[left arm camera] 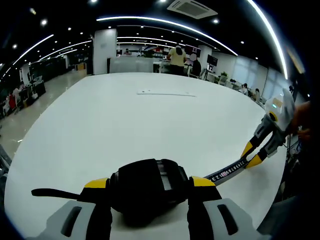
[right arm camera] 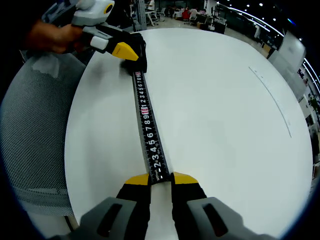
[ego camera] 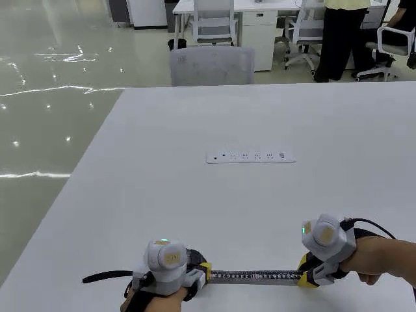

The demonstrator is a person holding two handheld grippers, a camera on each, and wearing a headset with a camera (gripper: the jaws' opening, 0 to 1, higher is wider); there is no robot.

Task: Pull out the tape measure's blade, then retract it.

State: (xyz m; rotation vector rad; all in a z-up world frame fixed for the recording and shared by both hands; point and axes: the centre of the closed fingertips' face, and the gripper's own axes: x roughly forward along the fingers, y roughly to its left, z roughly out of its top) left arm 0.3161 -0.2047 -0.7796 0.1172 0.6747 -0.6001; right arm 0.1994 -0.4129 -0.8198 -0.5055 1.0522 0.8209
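The black tape measure case [left arm camera: 149,192] sits between the yellow-tipped jaws of my left gripper [left arm camera: 150,182], which is shut on it near the table's front edge. Its blade [ego camera: 257,277] is pulled out and runs to the right, low over the white table [ego camera: 260,208]. My right gripper [right arm camera: 160,178] is shut on the blade's tip, where the printed numbers on the blade [right arm camera: 148,130] start. In the head view the left gripper [ego camera: 203,270] and right gripper [ego camera: 304,274] face each other with the blade stretched between them. A black wrist strap [left arm camera: 55,192] trails left of the case.
A white power strip [ego camera: 250,156] lies flat mid-table, beyond the grippers. A grey mesh chair [ego camera: 211,65] stands at the table's far edge. The table's left edge [ego camera: 78,175] drops to a glossy floor. A person [ego camera: 341,32] stands by desks and chairs at the back.
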